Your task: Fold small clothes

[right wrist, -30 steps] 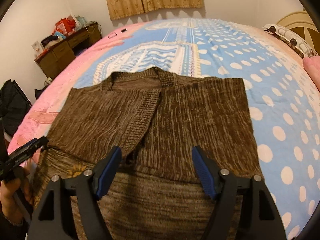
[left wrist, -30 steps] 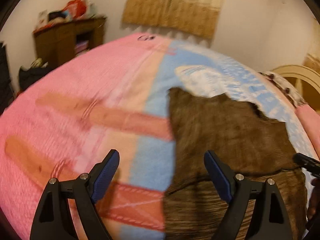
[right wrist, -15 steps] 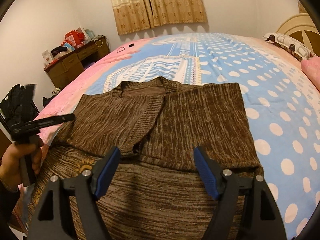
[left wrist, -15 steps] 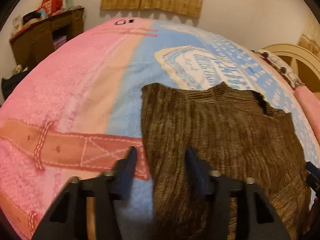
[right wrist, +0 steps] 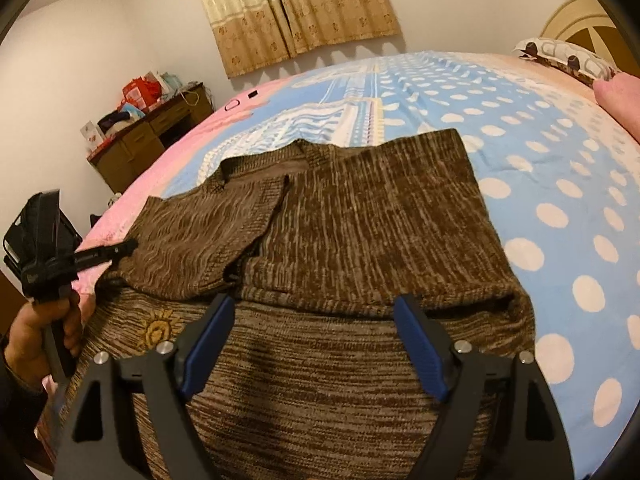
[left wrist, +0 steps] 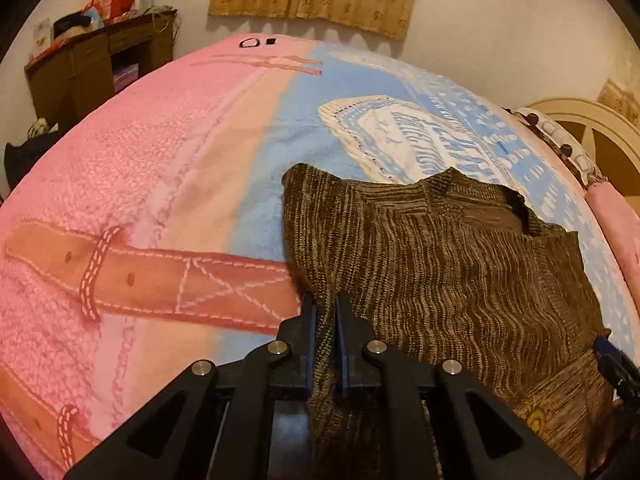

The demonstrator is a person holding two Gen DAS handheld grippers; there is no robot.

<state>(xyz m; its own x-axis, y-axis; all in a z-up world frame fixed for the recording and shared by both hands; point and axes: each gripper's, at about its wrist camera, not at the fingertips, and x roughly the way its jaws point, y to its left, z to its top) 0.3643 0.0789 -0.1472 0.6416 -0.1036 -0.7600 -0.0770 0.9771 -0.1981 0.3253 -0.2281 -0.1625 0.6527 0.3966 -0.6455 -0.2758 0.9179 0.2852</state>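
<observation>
A brown knitted sweater [left wrist: 440, 264] lies flat on the bed, its upper part folded over the lower part, which bears a yellow sun emblem [right wrist: 158, 328]. My left gripper [left wrist: 325, 308] is at the sweater's left edge. Its jaws are closing and the blue pads pinch a ridge of the knit between them. It also shows in the right wrist view as the left gripper [right wrist: 80, 258] held by a hand [right wrist: 28, 340]. My right gripper [right wrist: 314, 300] hovers over the sweater's [right wrist: 360, 220] fold line. Its jaws are opening, with fabric below them and nothing pinched.
The bed's blanket is pink [left wrist: 120, 160] on the left and blue with white dots [right wrist: 560, 200] on the right. A cluttered wooden desk [right wrist: 152, 136] stands by the far wall under curtains [right wrist: 292, 8]. A patterned pillow [right wrist: 568, 56] and a headboard [left wrist: 592, 128] are at the right.
My left gripper swung right from the pink blanket to the sweater's left edge and shut on the knit. The right gripper's jaws spread a little wider and sank slightly.
</observation>
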